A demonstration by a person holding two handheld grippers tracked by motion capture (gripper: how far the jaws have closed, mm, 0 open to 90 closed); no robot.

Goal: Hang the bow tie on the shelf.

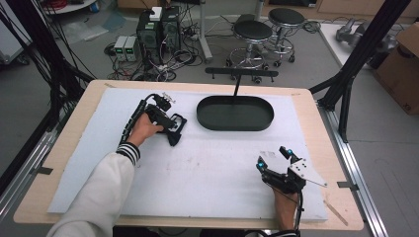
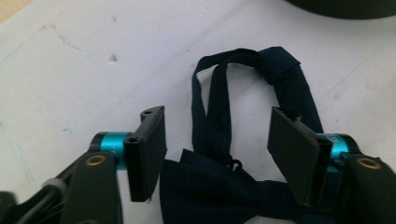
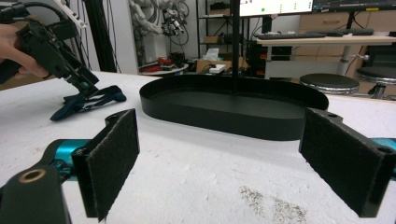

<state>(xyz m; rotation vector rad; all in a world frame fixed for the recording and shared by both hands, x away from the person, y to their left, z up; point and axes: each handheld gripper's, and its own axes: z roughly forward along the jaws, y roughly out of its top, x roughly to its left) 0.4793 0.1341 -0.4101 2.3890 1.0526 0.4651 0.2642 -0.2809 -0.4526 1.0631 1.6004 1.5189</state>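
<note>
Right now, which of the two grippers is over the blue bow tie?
The left gripper, its open jaws either side of the bow tie. The right gripper sits apart over bare white mat.

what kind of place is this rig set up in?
Most likely a robotics lab or workshop. Desktop computers sit on the floor amid tangled cables, round stools stand behind the table, and the right gripper view shows a desk with a monitor and keyboards.
</note>
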